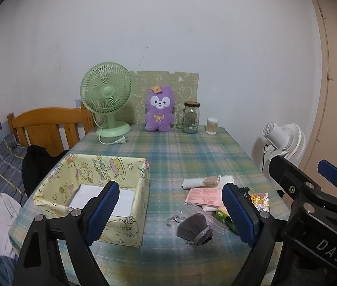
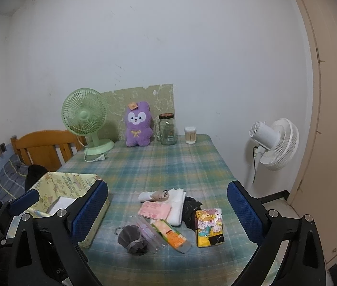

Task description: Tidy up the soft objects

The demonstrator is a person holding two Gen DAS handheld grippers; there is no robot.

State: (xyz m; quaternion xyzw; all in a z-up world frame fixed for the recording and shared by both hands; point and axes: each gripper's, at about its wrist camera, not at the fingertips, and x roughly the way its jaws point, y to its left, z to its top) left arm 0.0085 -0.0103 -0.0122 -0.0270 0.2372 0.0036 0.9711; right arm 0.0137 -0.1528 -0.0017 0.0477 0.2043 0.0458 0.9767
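A yellow cartoon-print fabric box (image 1: 130, 234) stands at the table's near left, with a white folded item (image 1: 125, 200) inside; it also shows in the right wrist view (image 2: 73, 183). A grey drawstring pouch (image 1: 195, 230) (image 2: 132, 237) lies near the front. Beside it lie a pink packet (image 2: 154, 208), white folded cloth (image 2: 176, 205), a beige roll (image 2: 160, 195), black lace fabric (image 2: 191, 211), a green-orange packet (image 2: 170, 234) and a yellow cartoon tissue pack (image 2: 209, 224). My left gripper (image 1: 170, 212) is open and empty above the box and pouch. My right gripper (image 2: 168, 217) is open and empty above the pile.
At the table's far end stand a green desk fan (image 1: 106, 97), a purple plush toy (image 1: 159, 109), a glass jar (image 1: 191, 118) and a cotton swab tub (image 1: 212, 125). A white floor fan (image 2: 275, 143) stands right of the table. A bed with wooden headboard (image 1: 47, 126) is left.
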